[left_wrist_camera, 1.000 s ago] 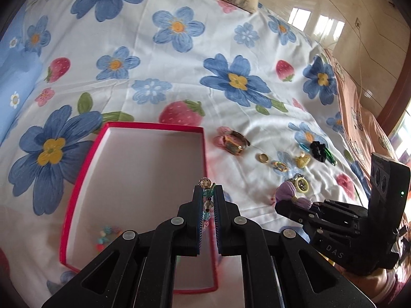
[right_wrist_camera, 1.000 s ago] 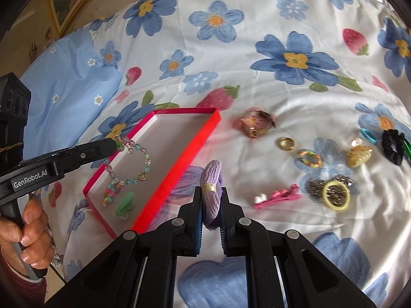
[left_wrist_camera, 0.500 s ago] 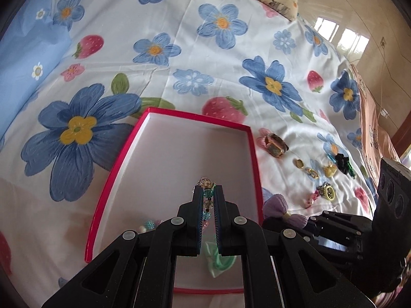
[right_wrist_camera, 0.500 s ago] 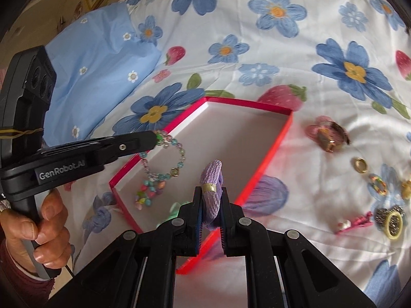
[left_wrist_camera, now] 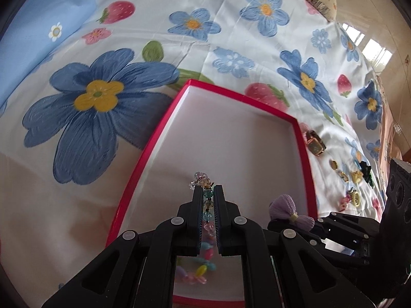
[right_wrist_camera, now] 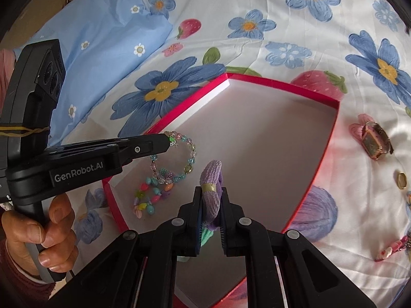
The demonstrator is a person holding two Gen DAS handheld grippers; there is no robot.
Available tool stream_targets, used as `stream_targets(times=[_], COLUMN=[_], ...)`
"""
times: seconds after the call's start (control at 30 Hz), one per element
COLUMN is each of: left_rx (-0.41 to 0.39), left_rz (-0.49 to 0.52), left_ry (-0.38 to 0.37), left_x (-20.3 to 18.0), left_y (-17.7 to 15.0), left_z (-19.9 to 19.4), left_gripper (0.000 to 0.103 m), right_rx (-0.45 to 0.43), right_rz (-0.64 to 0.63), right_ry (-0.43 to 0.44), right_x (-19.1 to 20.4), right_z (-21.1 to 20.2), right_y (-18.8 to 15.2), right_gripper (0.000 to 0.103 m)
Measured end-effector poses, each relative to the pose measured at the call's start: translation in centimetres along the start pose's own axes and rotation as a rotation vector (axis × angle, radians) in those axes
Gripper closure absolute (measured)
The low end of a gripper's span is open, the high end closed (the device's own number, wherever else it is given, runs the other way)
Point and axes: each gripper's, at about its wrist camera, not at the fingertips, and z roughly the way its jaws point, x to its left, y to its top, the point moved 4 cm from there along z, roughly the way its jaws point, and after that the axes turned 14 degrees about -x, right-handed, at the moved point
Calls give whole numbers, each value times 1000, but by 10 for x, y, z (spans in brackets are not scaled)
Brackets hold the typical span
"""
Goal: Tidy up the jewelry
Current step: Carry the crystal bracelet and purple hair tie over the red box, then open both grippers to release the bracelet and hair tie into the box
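Two black two-finger grippers work above a shallow red-rimmed cardboard box (right_wrist_camera: 282, 87) with a white floor, set on a flower-and-strawberry bedsheet (right_wrist_camera: 295, 12). Nearest the right wrist camera, the right gripper (right_wrist_camera: 211, 200) is pressed onto a soft lilac knitted hair bow with a gold band (right_wrist_camera: 211, 179), which sticks up between its fingers. Just left of it, the left gripper (left_wrist_camera: 207, 200) pinches a pastel glass-bead bracelet (right_wrist_camera: 183, 154) by one short stretch; the rest hangs as a loop over the box floor, close above a multicoloured bead cluster (right_wrist_camera: 151, 197) lying there. Light and limp, the strand will likely swing and slip; gripping across the beads looks surest. Farther right, beyond the box wall, a gold square-faced wristwatch (right_wrist_camera: 373, 142) and a small gold ring (right_wrist_camera: 401, 180) wait on the sheet.
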Motion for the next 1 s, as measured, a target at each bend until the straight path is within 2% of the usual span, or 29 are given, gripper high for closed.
stream_targets(times=[0.43,0.5,0.6,1.0], left_rx=[40,44,44,14], left_rz=[-6,-7,-1,30], left_ry=[57,61,73,84], left_x=[15,16,15,6], left_y=[-15,-16,-16,-13], left_z=[14,14,14,-7], left_gripper=[96,95,90,76], right_rx=[39,36,24,-15], right_rz=[10,14,11,20], right_ry=[-10,-10,-11,-3], right_x=[-5,-5,-4,-1], right_z=[7,5,1,-19], right_y=[-7,-6,-5,-1], right_gripper=[87,81,73,73])
